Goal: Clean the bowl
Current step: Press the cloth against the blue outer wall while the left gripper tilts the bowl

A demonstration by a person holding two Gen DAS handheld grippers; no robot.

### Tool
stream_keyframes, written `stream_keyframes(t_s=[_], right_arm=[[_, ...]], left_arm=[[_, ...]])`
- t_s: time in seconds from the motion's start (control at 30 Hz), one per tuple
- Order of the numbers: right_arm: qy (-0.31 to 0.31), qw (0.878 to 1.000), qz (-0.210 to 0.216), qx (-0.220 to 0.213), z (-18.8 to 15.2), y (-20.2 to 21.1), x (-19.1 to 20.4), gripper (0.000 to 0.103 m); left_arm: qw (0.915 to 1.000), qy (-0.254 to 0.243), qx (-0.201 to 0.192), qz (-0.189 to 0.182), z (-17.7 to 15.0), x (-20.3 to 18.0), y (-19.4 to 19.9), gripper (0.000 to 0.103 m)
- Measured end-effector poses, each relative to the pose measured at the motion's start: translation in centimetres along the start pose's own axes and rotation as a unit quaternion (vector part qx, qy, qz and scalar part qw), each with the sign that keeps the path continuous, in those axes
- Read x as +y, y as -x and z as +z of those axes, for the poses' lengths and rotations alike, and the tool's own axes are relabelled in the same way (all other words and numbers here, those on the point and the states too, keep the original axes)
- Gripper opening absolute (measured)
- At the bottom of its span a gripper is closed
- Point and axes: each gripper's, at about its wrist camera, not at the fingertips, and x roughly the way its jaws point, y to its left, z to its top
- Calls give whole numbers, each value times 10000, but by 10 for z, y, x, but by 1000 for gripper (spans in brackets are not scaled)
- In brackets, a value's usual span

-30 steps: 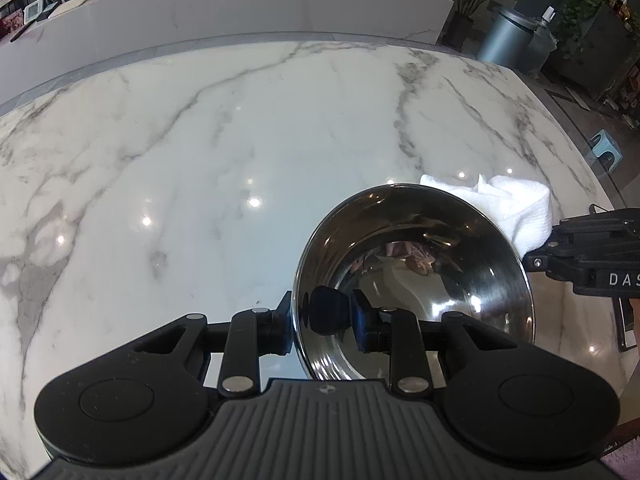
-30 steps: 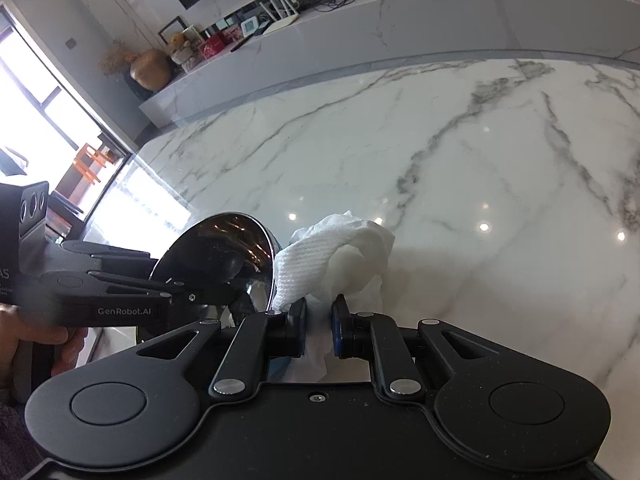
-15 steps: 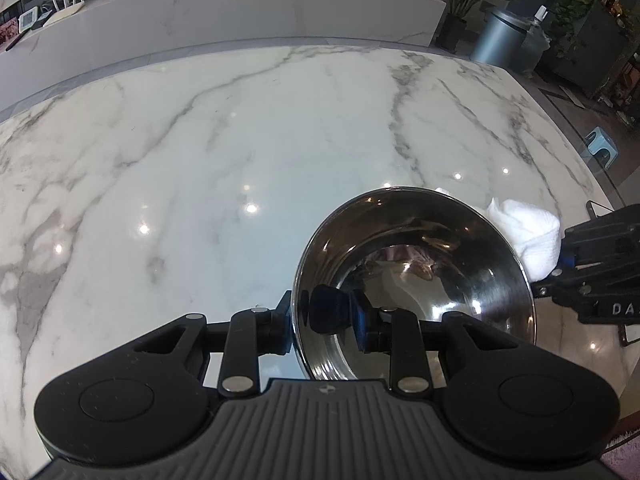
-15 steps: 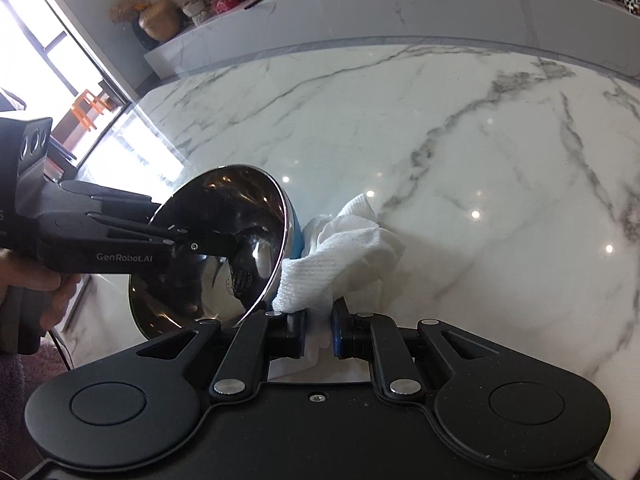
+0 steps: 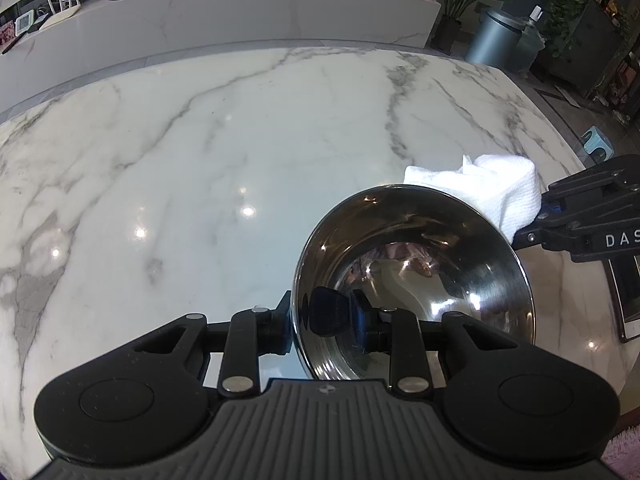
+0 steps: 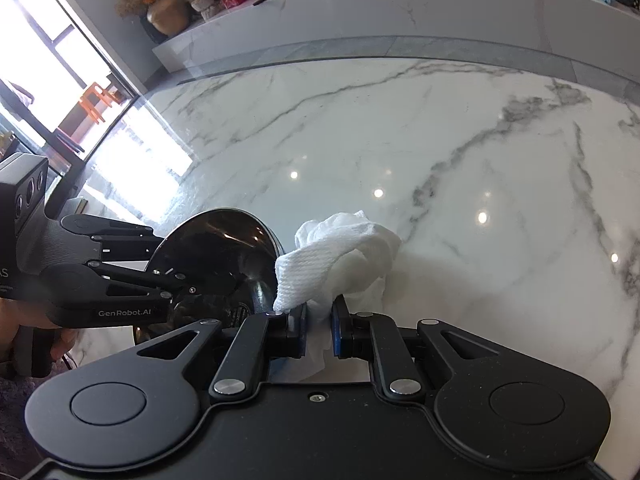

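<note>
Left gripper (image 5: 320,322) clamps the steel bowl (image 5: 412,264) by its rim, tilted above the marble table (image 5: 200,160); right gripper (image 6: 319,330) pinches the white paper towel (image 6: 340,256) just beside the bowl's outer wall.

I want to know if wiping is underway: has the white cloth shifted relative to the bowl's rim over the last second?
Yes. In the left wrist view the cloth dipped behind the bowl rim, then came back up.

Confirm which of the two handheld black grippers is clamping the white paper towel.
The right gripper: its jaws pinch the crumpled white paper towel. The left gripper clamps the rim of the shiny steel bowl instead.
</note>
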Motion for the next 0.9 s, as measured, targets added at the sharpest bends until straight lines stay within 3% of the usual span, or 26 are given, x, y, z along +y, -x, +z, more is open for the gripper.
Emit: stream_keyframes(t_s=[0.4, 0.47, 0.53, 0.6, 0.8, 0.9], right_arm=[[-143, 9994, 54, 304, -25, -10, 5, 11], [-147, 9996, 2, 255, -26, -9, 7, 11], [-147, 9996, -31, 240, -27, -8, 7, 11], [-122, 9996, -78, 246, -27, -8, 7, 11], [-123, 9996, -109, 244, -28, -8, 8, 11], [-116, 9996, -122, 245, -29, -9, 9, 11]], left_arm=[[9998, 212, 20, 6, -1, -1, 1, 29], [9992, 405, 57, -4, -1, 1, 5, 34], [9983, 583, 64, -36, -2, 2, 9, 54], [9971, 744, 99, -85, -4, 4, 11, 57], [9935, 1066, 267, -314, -14, 6, 10, 55], [9927, 1112, 340, -332, -16, 8, 7, 37]])
